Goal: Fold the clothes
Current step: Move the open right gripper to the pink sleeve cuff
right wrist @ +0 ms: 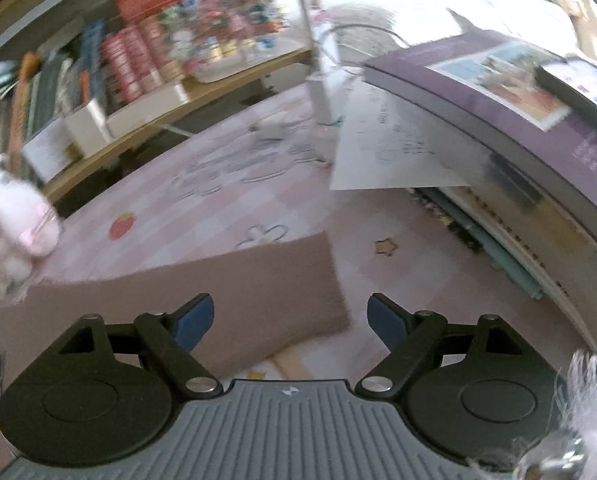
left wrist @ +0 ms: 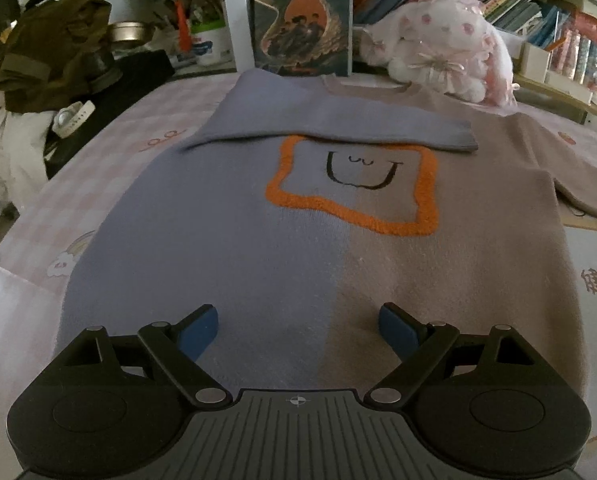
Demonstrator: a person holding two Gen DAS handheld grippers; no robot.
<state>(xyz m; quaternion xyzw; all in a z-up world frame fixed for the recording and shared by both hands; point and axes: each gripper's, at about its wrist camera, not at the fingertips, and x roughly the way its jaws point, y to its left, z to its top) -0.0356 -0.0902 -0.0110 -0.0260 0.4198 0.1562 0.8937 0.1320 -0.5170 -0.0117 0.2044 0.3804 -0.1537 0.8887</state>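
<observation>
Left gripper [left wrist: 298, 330] hangs over the sweater [left wrist: 258, 260] hem, jaws wide apart and empty. Beyond it lie one orange square [left wrist: 352, 186], one blue sleeve [left wrist: 330, 128] folded across the chest, then one book [left wrist: 302, 16] and one plush [left wrist: 442, 44]. Right gripper [right wrist: 290, 322], gaping and empty, hovers over one tan sleeve [right wrist: 234, 292]; books [right wrist: 518, 128] are stacked to its right.

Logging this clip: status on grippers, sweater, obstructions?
Left gripper open over sweater. Right gripper open above unfolded brown sleeve. Blue sleeve already folded across. Book stack near the cuff.
</observation>
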